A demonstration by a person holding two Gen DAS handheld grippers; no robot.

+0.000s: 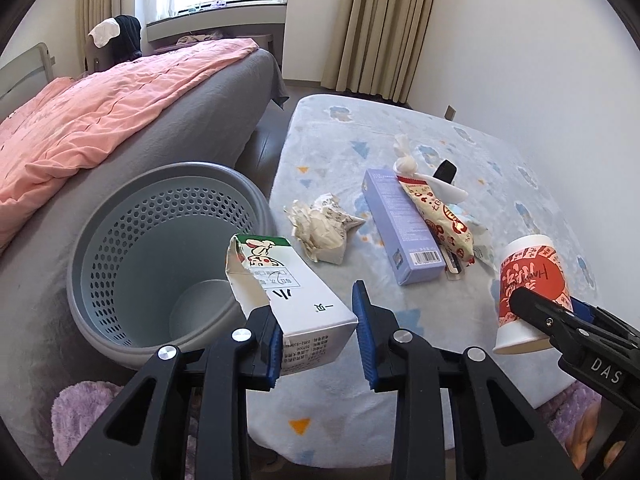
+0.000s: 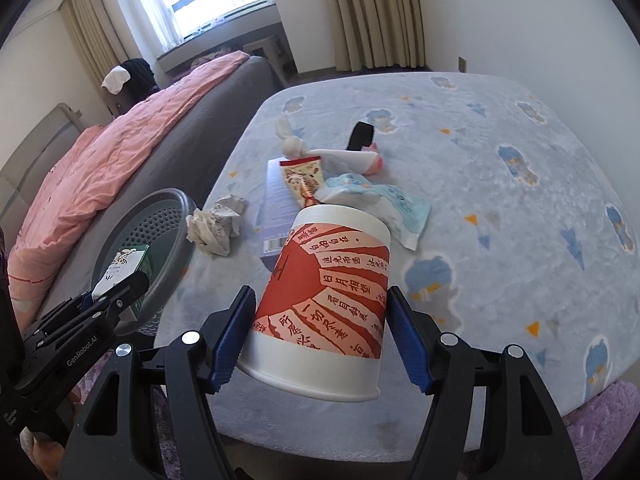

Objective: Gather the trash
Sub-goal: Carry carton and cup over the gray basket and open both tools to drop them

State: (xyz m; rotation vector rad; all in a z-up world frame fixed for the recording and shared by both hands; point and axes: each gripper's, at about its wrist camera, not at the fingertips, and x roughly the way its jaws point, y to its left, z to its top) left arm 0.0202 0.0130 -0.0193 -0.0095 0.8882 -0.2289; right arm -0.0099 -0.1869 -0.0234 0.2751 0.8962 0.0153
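Cardboard carton (image 1: 296,300) pinched in left fingers (image 1: 276,344); right fingers (image 2: 408,340) (spread wide) clasp cup (image 2: 324,300).

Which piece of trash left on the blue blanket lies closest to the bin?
The crumpled paper wad, right beside the grey perforated bin. The purple box and red snack wrapper lie further off.
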